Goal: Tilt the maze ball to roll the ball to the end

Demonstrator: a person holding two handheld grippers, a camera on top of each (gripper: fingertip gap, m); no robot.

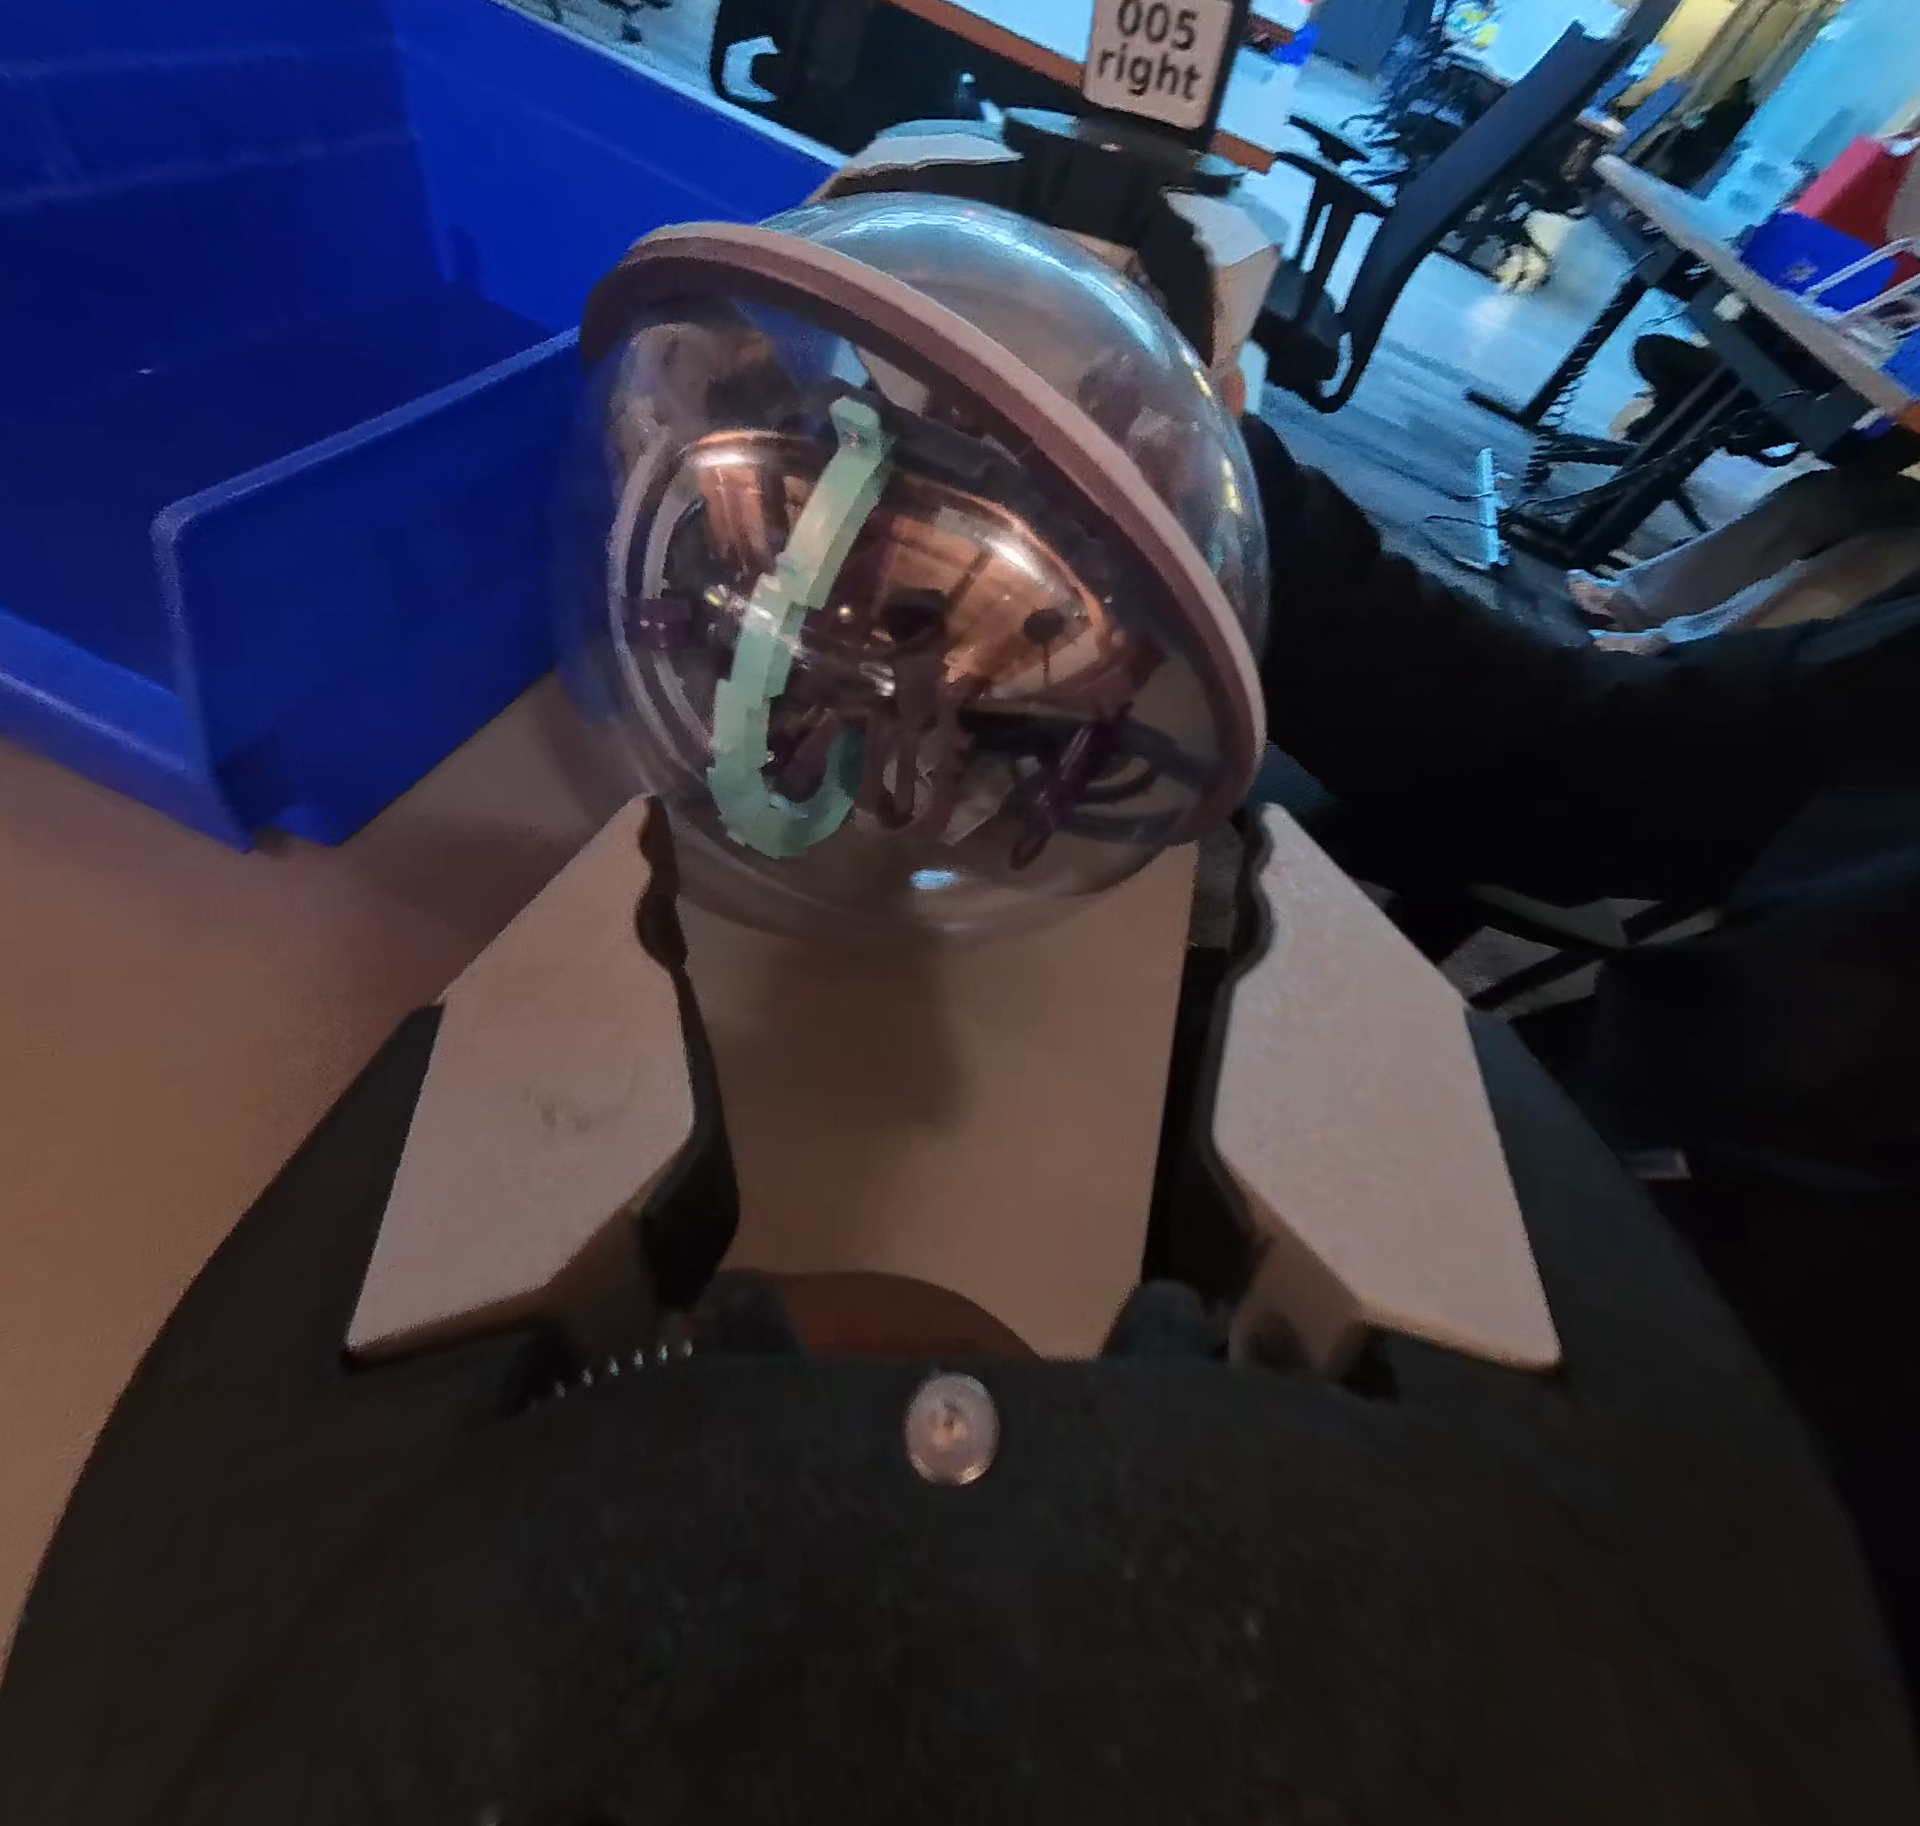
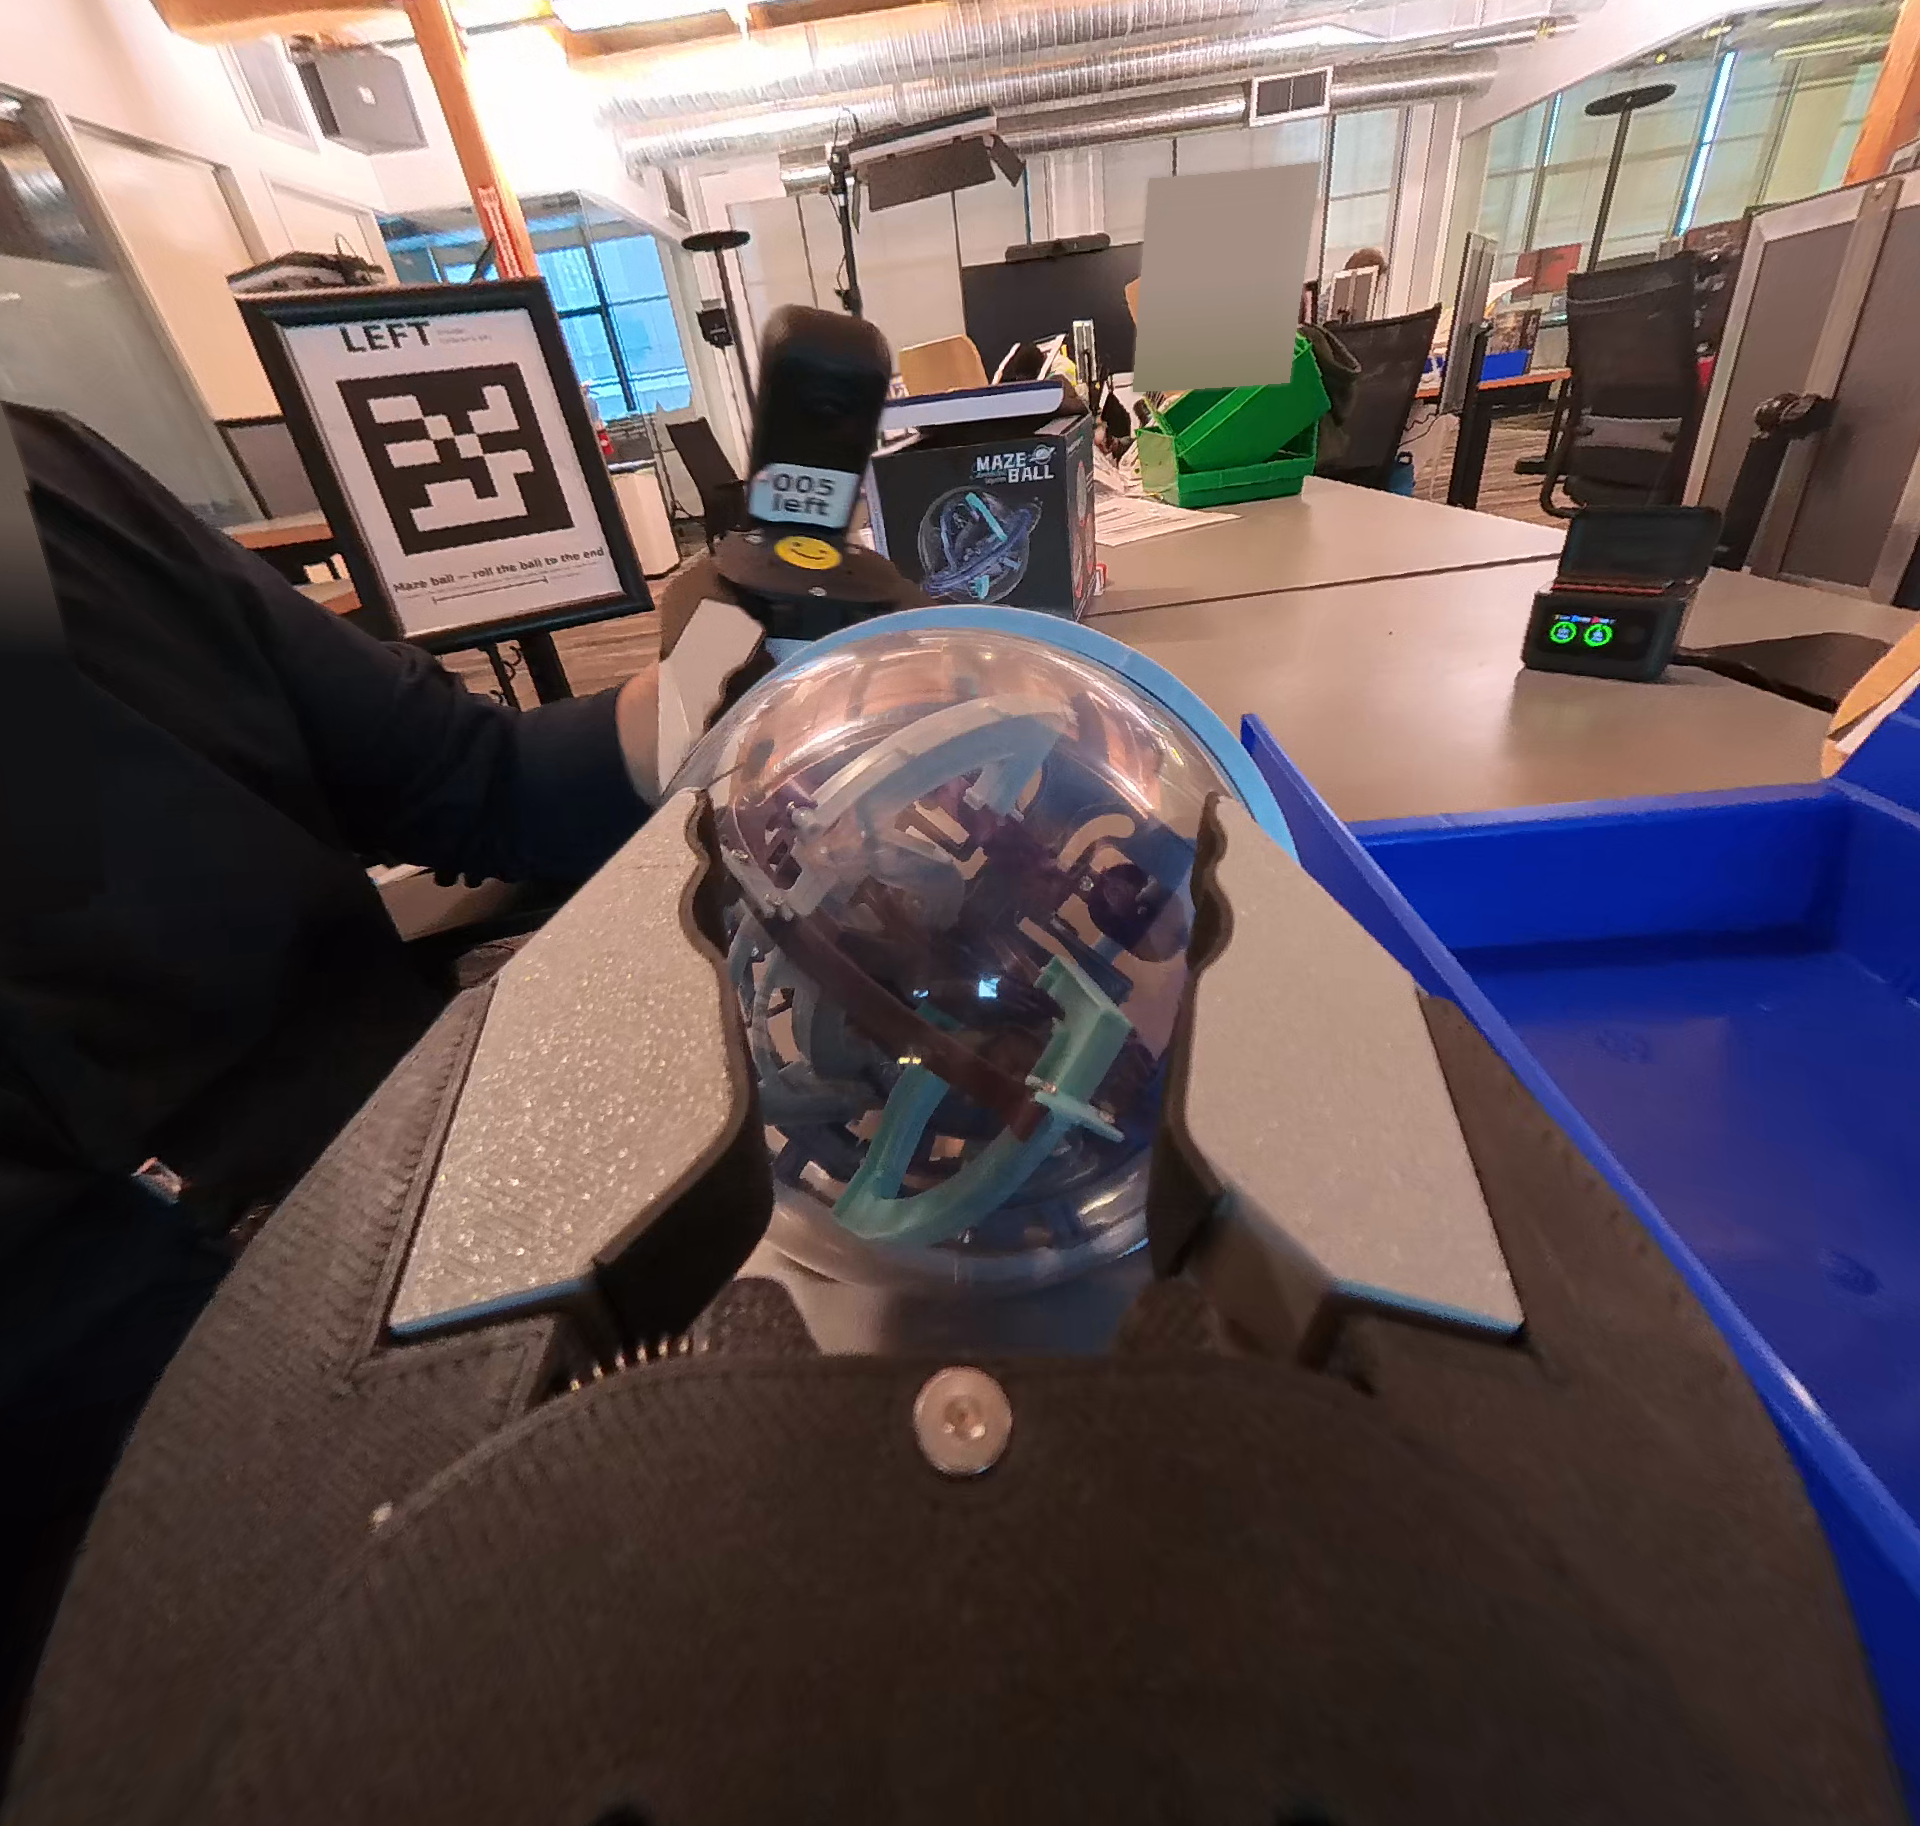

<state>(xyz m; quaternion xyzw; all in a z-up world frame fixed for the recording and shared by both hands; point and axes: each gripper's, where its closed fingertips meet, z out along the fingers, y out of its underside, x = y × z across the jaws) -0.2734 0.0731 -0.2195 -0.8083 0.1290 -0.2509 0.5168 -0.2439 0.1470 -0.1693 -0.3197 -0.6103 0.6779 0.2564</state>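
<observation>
The maze ball (image 2: 956, 955), a clear sphere with a pale ring round it, sits clamped between the right gripper's (image 2: 951, 831) fingers, both pads pressing its sides above the bench (image 2: 1455, 696). The left gripper (image 1: 951, 831) faces it with fingers spread wide, the ball just beyond their tips. A blue bin (image 1: 260, 426) stands beside.

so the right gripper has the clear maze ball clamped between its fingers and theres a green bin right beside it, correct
Not quite: the bin right beside the maze ball is blue, as the right wrist view shows; the green bins sit far back on another table. The rest holds: the right gripper has the clear ball between its fingers, pads against its sides.
</observation>
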